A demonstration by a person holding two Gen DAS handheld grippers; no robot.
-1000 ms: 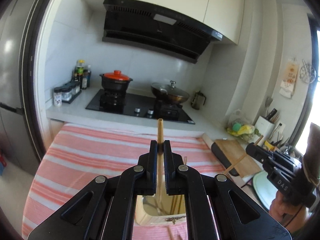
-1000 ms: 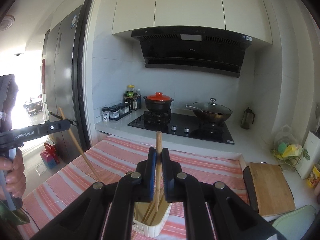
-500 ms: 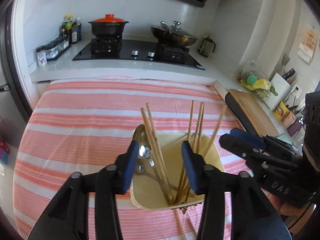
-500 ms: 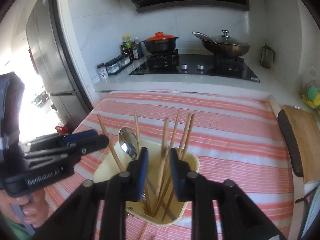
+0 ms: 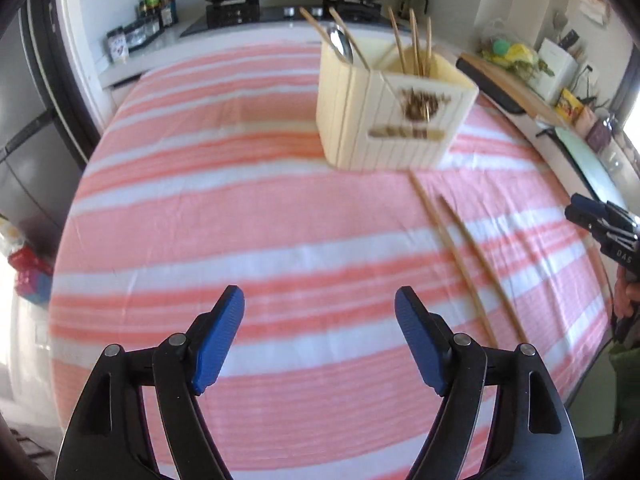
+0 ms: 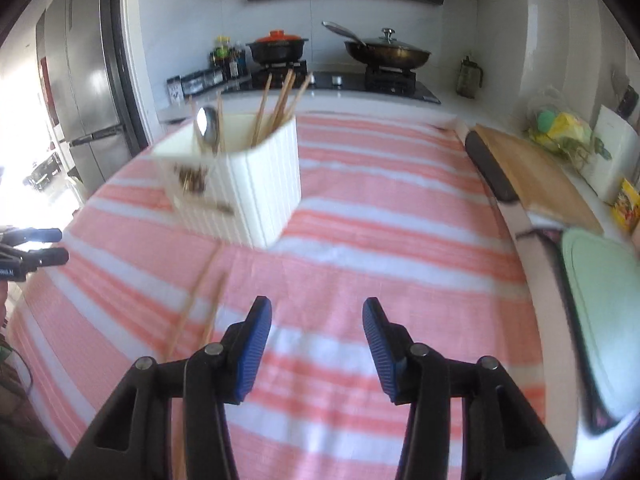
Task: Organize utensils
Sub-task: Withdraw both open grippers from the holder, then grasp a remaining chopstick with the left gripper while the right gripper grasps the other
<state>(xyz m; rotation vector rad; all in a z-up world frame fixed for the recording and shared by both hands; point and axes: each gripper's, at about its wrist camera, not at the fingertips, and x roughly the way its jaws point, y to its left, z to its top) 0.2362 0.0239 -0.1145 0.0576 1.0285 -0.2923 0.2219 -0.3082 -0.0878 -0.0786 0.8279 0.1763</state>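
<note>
Honestly, the print on the utensil holder (image 5: 396, 112) was blurred beyond reading. The left gripper (image 5: 319, 338) and right gripper (image 6: 317, 350) were caught opening, with nothing held between the jaws.

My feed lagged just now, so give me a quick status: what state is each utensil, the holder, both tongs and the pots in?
Left tongs: empty, jaws opening.
Right tongs: empty, jaws opening.
Utensil holder: upright on the striped cloth, holding utensils.
Spoon: standing in the holder, bowl up.
Loose chopsticks: two lying flat on the cloth, near the holder.
Black pot: lidded, on the stove.
Wok: lidded, on the stove.
</note>
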